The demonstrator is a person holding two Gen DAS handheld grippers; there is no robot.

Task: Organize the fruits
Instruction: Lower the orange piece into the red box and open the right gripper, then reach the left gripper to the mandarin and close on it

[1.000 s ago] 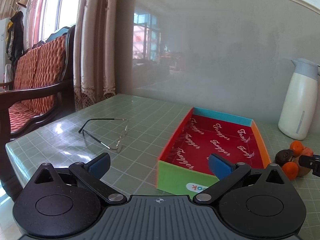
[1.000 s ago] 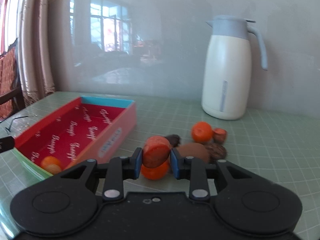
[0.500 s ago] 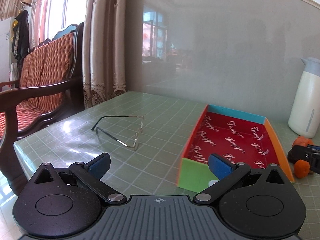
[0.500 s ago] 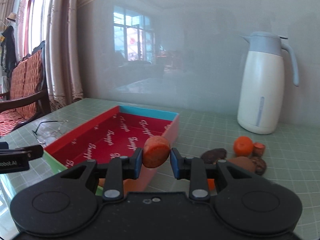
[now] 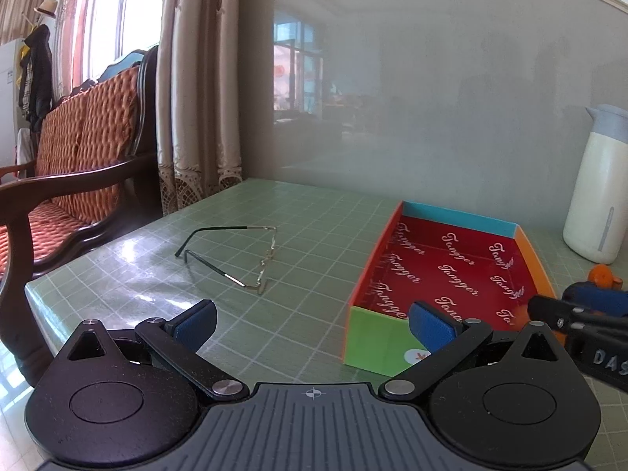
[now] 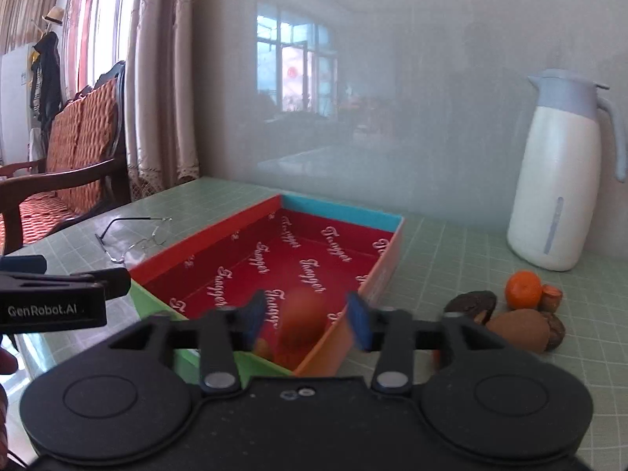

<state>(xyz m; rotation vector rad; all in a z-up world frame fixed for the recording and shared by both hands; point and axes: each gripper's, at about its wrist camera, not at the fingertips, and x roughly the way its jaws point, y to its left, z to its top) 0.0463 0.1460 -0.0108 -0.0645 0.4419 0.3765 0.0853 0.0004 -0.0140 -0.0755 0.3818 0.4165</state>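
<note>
Rightward, red box (image 6: 345, 212) rim, right gripper (image 6: 306, 316) fingers (image 6: 359, 324) opening

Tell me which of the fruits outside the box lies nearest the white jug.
The round orange tangerine. It sits at the back of the pile, closest to the white jug; the brown fruits lie nearer the camera.

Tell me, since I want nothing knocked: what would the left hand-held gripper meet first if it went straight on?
Likely the bare green table between the glasses and the red box. The left hand-held gripper is open and points slightly downward; depth is uncertain.
</note>
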